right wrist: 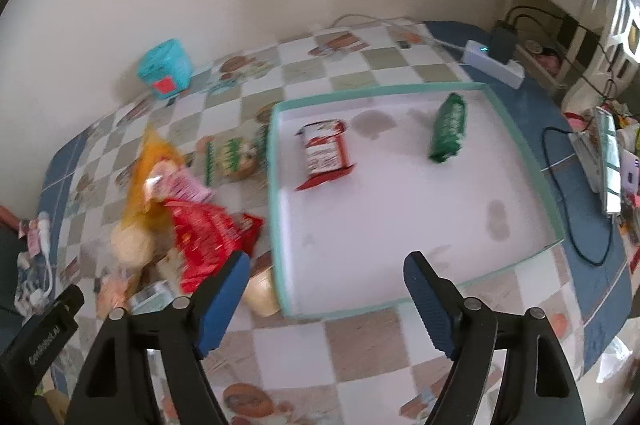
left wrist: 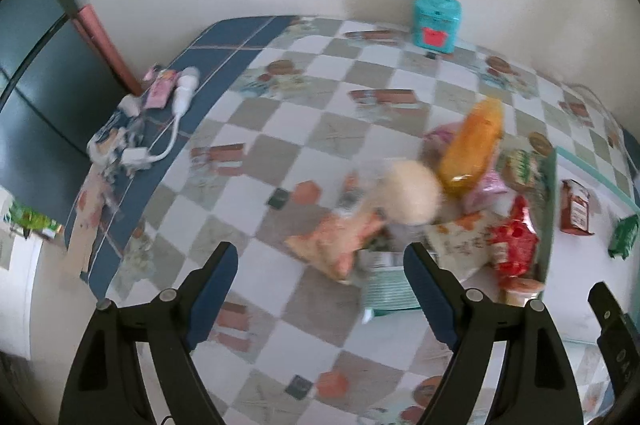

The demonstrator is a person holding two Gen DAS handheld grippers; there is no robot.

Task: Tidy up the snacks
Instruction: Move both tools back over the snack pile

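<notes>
1. Left gripper [left wrist: 320,257]: jaws wide apart, nothing between them, above the checkered tablecloth [left wrist: 280,97].
2. Right gripper [right wrist: 326,265]: jaws wide apart, nothing held, over the near edge of the tray [right wrist: 404,301].
3. Snack pile: heaped on the cloth just beside the tray's left wall, at 10 o'clock from the right gripper. It includes a red packet [right wrist: 208,229], a pink-white packet [right wrist: 180,185], an orange bag [right wrist: 150,161], a round pale bun [right wrist: 132,245] and a green-and-white packet [right wrist: 232,157]. Motion blur prevents reading labels.
4. Tray, white floor with teal rim: holds two items, well apart. A red-and-white box [right wrist: 324,153] lies at 12 o'clock; a green packet [right wrist: 450,127] lies at 1 o'clock, near the far wall.
5. Teal tin [right wrist: 164,69]: at 11 o'clock, against the wall.
6. White charger block [right wrist: 494,63]: at 1 o'clock, beyond the tray's far corner.
</notes>
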